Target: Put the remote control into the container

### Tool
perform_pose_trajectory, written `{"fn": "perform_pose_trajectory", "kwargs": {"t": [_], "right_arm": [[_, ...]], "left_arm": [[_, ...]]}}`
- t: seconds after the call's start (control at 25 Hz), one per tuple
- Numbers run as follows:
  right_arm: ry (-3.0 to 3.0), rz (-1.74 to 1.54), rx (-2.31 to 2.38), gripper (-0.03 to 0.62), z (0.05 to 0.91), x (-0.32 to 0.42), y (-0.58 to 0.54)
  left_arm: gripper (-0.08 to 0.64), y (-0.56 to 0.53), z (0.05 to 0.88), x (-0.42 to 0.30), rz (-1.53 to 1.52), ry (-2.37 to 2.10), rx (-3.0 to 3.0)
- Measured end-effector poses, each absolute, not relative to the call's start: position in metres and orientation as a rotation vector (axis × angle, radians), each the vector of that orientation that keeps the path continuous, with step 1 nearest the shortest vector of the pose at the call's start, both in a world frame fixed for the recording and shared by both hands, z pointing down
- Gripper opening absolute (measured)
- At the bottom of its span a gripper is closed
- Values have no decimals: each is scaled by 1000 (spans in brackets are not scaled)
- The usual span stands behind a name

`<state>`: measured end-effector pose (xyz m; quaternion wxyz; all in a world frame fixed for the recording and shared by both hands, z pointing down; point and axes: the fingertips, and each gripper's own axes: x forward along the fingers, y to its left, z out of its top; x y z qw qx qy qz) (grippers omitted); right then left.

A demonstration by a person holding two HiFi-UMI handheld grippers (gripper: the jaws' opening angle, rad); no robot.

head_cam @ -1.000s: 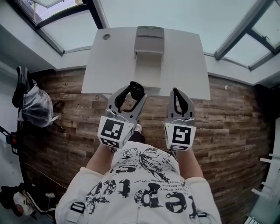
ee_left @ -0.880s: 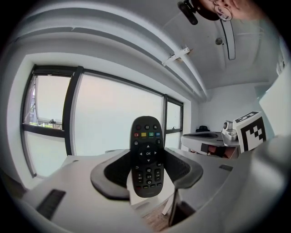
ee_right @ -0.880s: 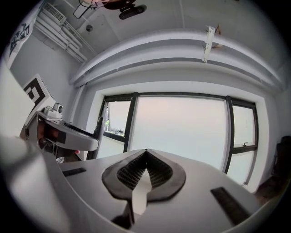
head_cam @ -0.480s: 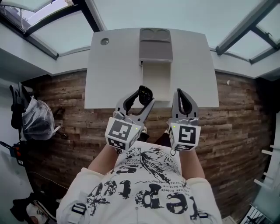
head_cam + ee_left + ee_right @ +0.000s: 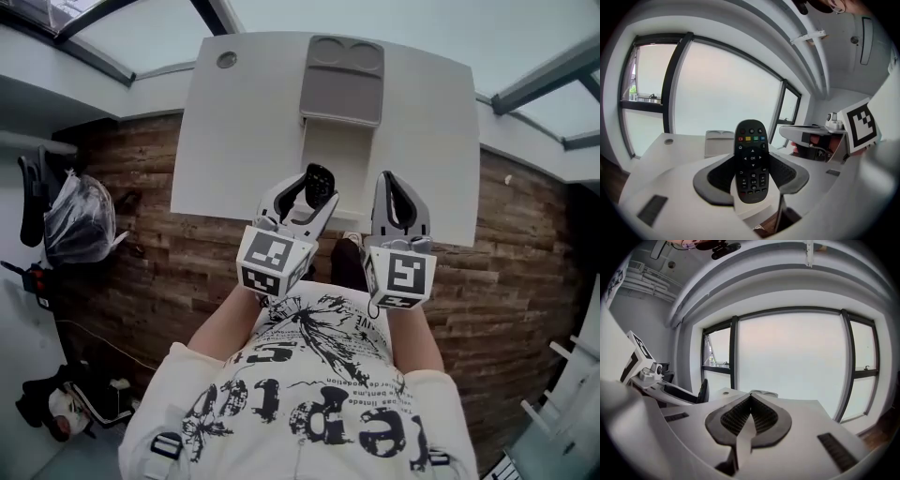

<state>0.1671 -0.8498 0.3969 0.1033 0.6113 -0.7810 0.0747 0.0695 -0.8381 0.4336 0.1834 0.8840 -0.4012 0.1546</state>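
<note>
Head view: left gripper clamped on black remote control, held over the near edge of the white table; grey container farther back, well apart.
Left gripper view: pads squeezing the remote's lower half, buttons facing the camera.
Right gripper view: right gripper fingers pressed together, nothing between.
Risk: probably top-heavy with a grip that low, so might tilt or slip out on the reach over.

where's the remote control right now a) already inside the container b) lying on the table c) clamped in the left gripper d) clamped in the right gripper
c: the left gripper view shows the remote control held upright between the pads of the left gripper, while the right gripper is shut on nothing.
</note>
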Motion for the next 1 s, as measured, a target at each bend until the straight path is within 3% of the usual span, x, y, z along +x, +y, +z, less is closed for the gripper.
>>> {"fn": "perform_pose_trajectory", "kwargs": {"t": [0.4,1.0], "right_arm": [[-2358,351,1582,2,448,185,-893],[-2334,491,1436,2,518,210,-937]], "left_arm": [[233,-889,544,100,706,-1168,2219],[234,-920,624,111,926,-1148,1979]]}}
